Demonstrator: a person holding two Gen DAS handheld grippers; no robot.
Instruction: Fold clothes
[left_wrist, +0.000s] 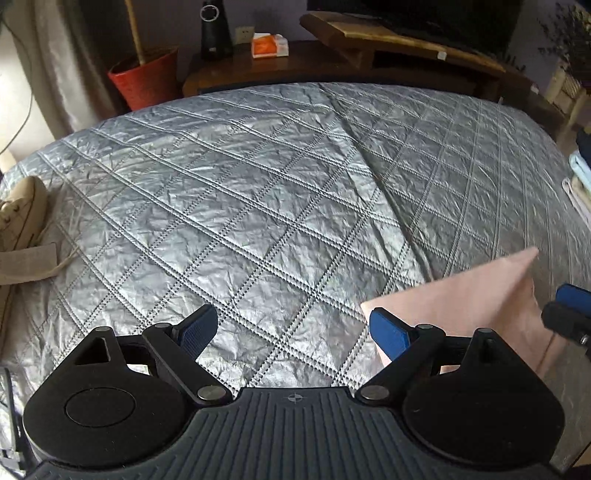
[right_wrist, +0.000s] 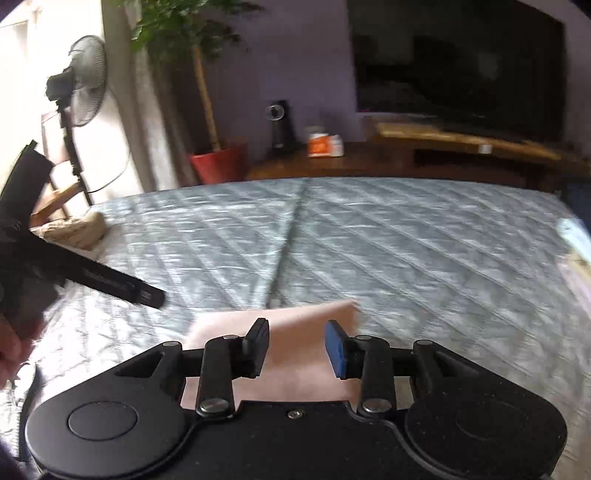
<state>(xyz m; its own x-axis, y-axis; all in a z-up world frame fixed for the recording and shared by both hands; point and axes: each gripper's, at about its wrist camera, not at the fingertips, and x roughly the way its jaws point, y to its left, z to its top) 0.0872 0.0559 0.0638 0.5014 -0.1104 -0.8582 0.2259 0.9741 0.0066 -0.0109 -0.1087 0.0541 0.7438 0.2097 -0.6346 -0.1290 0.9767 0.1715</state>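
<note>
A folded pale pink garment (left_wrist: 461, 295) lies flat on the grey quilted bed (left_wrist: 258, 184) near its front edge. My left gripper (left_wrist: 293, 328) is open wide over bare quilt, its right finger at the pink garment's left corner and nothing between the jaws. My right gripper (right_wrist: 297, 345) is open over the pink garment (right_wrist: 295, 321), which lies under the gap between its pads, not pinched. The right gripper's fingers (left_wrist: 570, 295) show at the right edge of the left wrist view. A finger (right_wrist: 122, 286) of the left gripper reaches in at the left of the right wrist view.
A crumpled beige garment (left_wrist: 22, 221) lies at the bed's left edge. Folded clothes (left_wrist: 580, 173) are stacked at its right edge. Beyond the bed stand a red plant pot (left_wrist: 144, 81), a low wooden bench (left_wrist: 369, 48) with a TV, and a fan (right_wrist: 85, 81).
</note>
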